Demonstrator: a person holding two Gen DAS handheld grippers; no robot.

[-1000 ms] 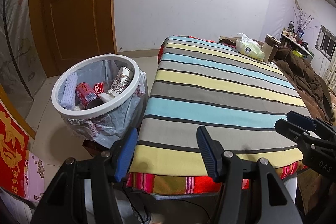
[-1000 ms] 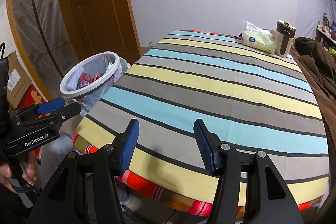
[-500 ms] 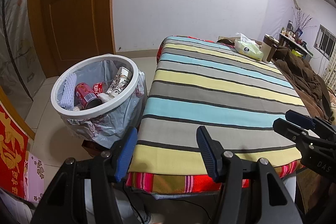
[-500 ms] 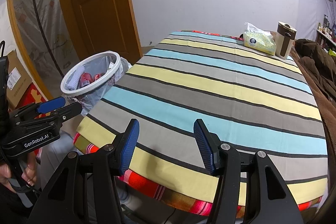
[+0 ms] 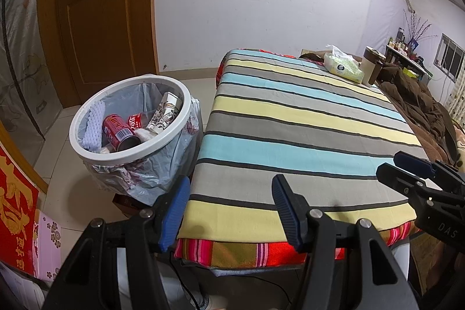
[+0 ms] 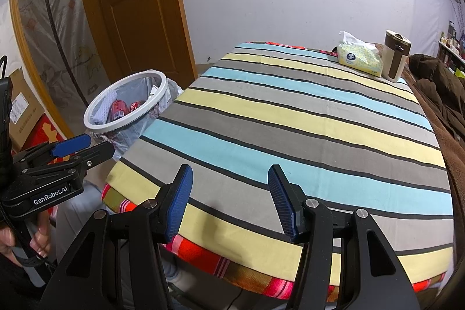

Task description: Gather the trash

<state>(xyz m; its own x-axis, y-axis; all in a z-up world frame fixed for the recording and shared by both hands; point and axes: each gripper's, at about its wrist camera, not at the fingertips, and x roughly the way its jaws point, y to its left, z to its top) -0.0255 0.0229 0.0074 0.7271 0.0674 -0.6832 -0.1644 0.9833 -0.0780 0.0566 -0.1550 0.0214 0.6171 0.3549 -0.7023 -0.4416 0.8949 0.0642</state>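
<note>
I have both tools hovering over the near edge of the table, which is covered in a striped cloth. The left gripper has its blue pads apart with nothing between them, and the right gripper is the same — half-wide jaws, empty.

The trash sits in the bin on the floor, at about ten o'clock from the left gripper, just beside the table's left edge. Inside it I see a red can, a second red can lying next to it, a patterned paper cup and a strip of white foam, all resting on the plastic liner that spills over the rim.

At about one o'clock on the far corner stand a tissue pack and a brown-and-cream mug, touching or nearly so. Neither looks like rubbish to me, so I judge the table cleared and the collecting close to done.

If anything remains, it is likely the bag itself. I would bring the left gripper down toward ten o'clock, pinch a loose fold of liner below the rim rather than the hard ring, and keep the right one clear — thin plastic tears if I snatch at it.
</note>
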